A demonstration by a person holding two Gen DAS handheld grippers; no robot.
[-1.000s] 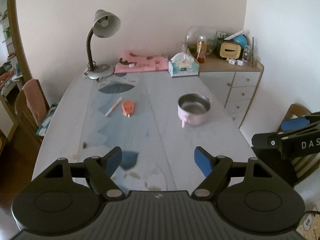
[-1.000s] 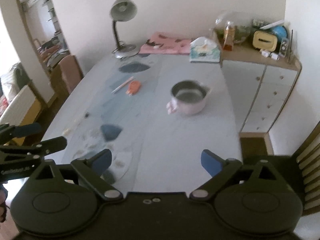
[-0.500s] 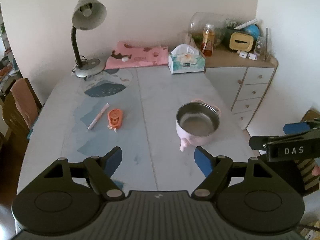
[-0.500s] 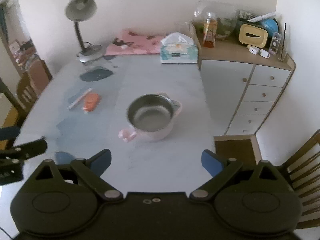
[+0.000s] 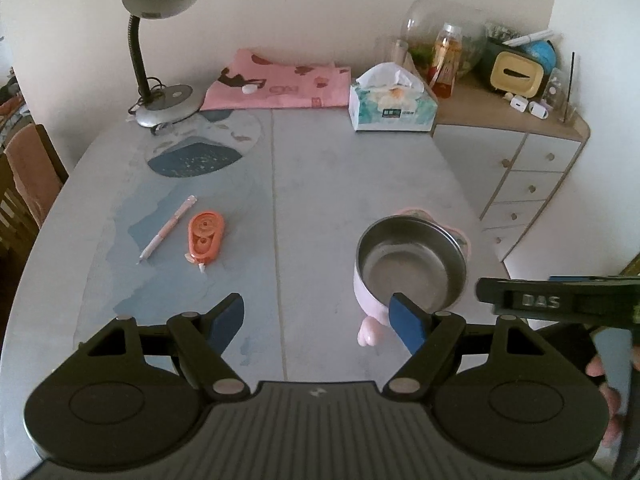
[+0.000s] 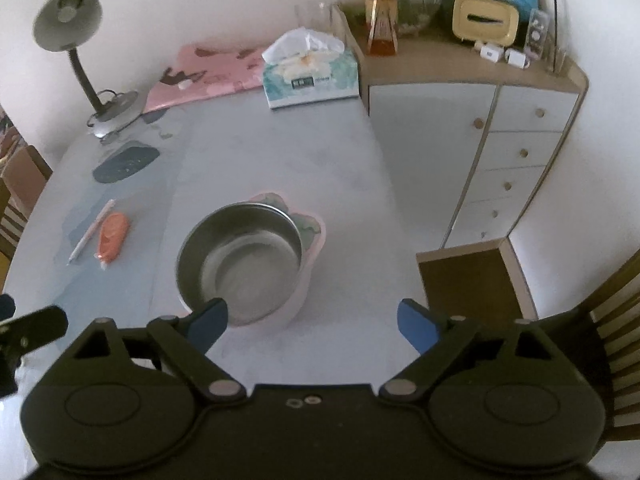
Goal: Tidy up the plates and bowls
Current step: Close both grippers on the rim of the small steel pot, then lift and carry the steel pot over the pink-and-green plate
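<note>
- The grey counter [image 6: 280,152] has slid closer under me.
- The steel-lined pink bowl [image 6: 244,264] stands there, now near.
- My right hand-held gripper [image 6: 312,320] has just narrowed slightly, empty; my left hand-held gripper [image 5: 316,316] gapes, empty.

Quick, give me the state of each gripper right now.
Left gripper: open, holding nothing, just short of the bowl.
Right gripper: open, jaws have just been closing a little, nothing between them, bowl close ahead.

Shiny steel-lined bowl [image 6: 244,264] with matt pink shell, smooth grey table [image 5: 340,184], wood-topped cabinet [image 6: 472,68]
</note>
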